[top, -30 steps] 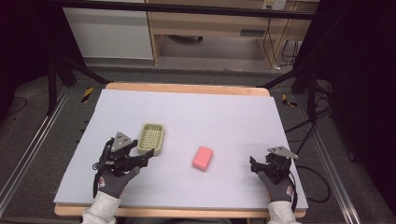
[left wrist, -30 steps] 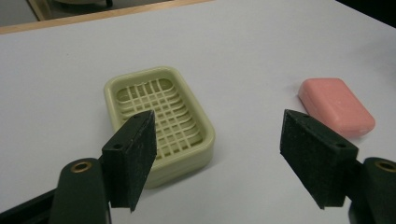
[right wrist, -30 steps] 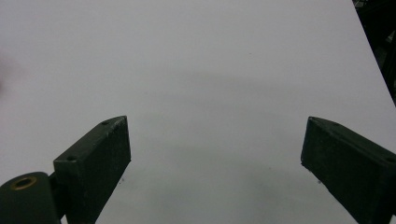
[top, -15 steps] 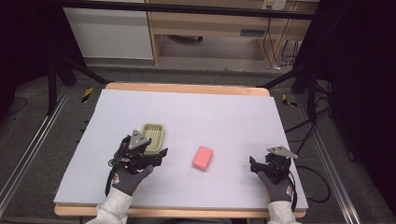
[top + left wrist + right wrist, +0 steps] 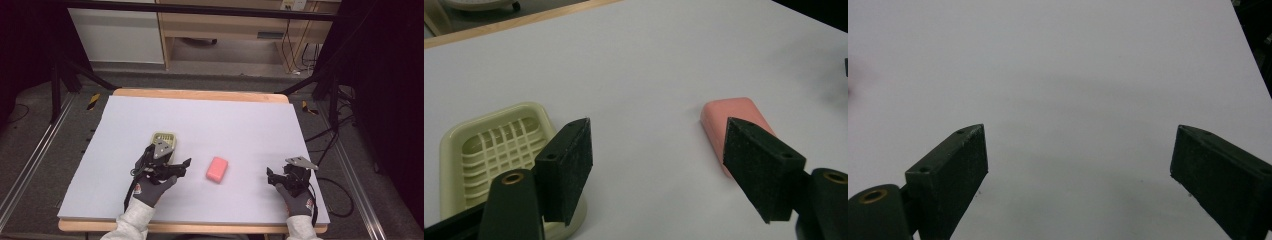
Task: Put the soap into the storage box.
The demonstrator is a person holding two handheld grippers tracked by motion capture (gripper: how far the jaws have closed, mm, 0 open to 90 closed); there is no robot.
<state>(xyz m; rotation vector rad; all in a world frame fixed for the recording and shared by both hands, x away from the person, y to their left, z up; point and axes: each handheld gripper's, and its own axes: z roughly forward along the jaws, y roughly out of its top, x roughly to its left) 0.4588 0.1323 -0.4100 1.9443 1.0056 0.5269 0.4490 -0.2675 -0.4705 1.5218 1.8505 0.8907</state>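
No brand, label or legible writing shows on the soap, on the dish or on either gripper; the marking on the glove cuffs is too small to read.

The pink soap bar [image 5: 217,169] lies flat on the white surface [image 5: 240,120], nearer the front edge than the back edge and close to the midpoint between the left and right edges. It is a rounded rectangular block. In the high view its long axis runs from the front-left toward the back-right, tilted slightly off the front-to-back line.

The pale yellow soap dish [image 5: 164,140] sits to the left of the bar and slightly farther back, apart from it. Its slatted floor faces up.

The left gripper [image 5: 180,167] lies in front of the dish and points toward the bar. Its jaws stand apart with nothing between the pads. In the left gripper view the soap bar [image 5: 734,125] lies just beyond the right-hand jaw and the dish [image 5: 499,150] beyond the left-hand jaw; neither is touched.

The right gripper [image 5: 272,176] rests near the front-right corner of the surface, well apart from the bar. Its jaws stand wide apart over bare surface.
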